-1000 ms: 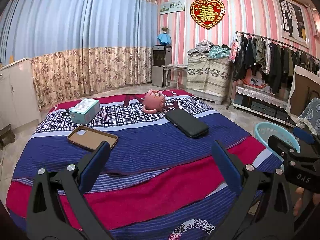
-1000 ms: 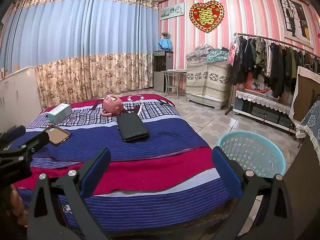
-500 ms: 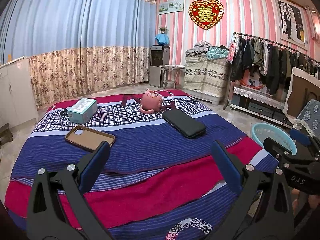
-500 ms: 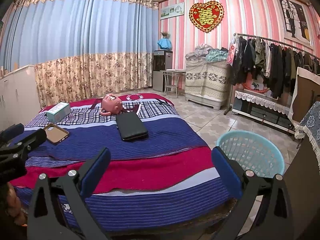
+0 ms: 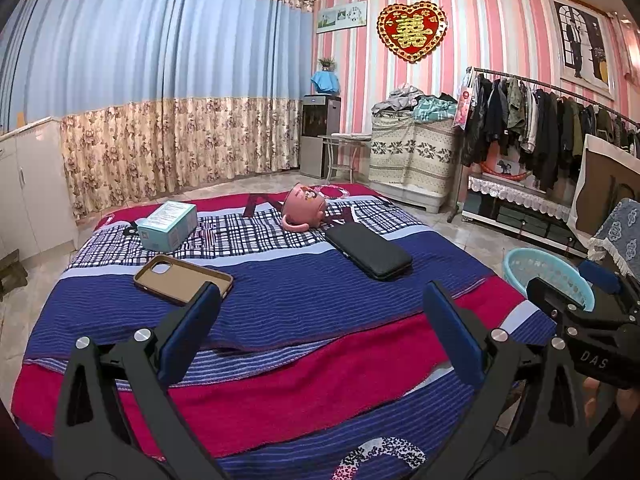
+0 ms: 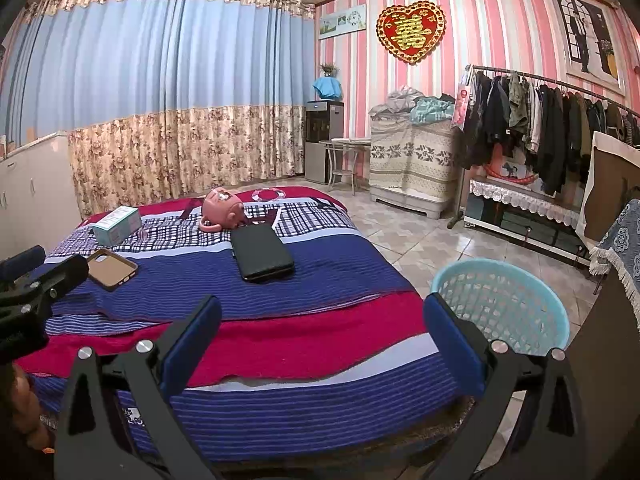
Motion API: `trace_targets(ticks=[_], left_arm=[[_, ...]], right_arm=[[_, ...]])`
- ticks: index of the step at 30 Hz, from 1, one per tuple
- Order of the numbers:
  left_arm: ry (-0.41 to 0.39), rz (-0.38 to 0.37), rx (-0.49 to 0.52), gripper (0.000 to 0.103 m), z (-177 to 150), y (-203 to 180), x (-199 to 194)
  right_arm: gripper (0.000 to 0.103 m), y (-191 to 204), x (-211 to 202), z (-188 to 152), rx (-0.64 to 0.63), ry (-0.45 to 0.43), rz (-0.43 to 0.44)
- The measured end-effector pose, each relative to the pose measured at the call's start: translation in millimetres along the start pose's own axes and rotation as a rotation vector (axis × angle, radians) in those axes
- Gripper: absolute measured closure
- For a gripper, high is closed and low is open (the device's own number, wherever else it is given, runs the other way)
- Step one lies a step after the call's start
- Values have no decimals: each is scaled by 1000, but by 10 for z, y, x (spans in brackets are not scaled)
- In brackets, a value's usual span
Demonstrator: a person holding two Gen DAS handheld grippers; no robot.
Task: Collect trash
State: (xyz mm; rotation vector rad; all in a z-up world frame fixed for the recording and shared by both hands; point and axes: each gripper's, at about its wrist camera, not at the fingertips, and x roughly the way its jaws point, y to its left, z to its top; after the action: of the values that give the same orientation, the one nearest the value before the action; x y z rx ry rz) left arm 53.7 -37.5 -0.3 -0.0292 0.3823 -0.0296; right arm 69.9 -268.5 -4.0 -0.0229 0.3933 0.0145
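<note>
We hold our left gripper (image 5: pixel 320 332) above the near end of a bed covered in a blue, red and plaid striped blanket (image 5: pixel 280 312), its blue-padded jaws spread wide with nothing between them. Our right gripper (image 6: pixel 322 344) hangs alongside over the bed's near right corner, jaws likewise wide apart and empty. On the blanket lie four things, all apart from both grippers: a tan rubber phone case (image 5: pixel 182 278) lying open side up, nearest our left gripper; a pale teal cardboard box (image 5: pixel 168 226) beyond it on the plaid part; a pink ceramic mug (image 5: pixel 304 212) tipped on its side near the far end; and a flat black rectangular case (image 5: pixel 368 250) just in front of the mug. A round light-blue plastic mesh basket (image 6: pixel 500 308) stands on the tiled floor (image 6: pixel 416 240) just beside the bed's right edge, close behind our right gripper's right finger.
</note>
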Motion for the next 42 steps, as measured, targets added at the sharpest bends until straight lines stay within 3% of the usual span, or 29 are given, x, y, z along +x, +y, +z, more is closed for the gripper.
trace_targets(ticks=[42], left_arm=[[-3,3,3,5,48,-38,-37]], right_arm=[[5,-8,-2,5,1,3,1]])
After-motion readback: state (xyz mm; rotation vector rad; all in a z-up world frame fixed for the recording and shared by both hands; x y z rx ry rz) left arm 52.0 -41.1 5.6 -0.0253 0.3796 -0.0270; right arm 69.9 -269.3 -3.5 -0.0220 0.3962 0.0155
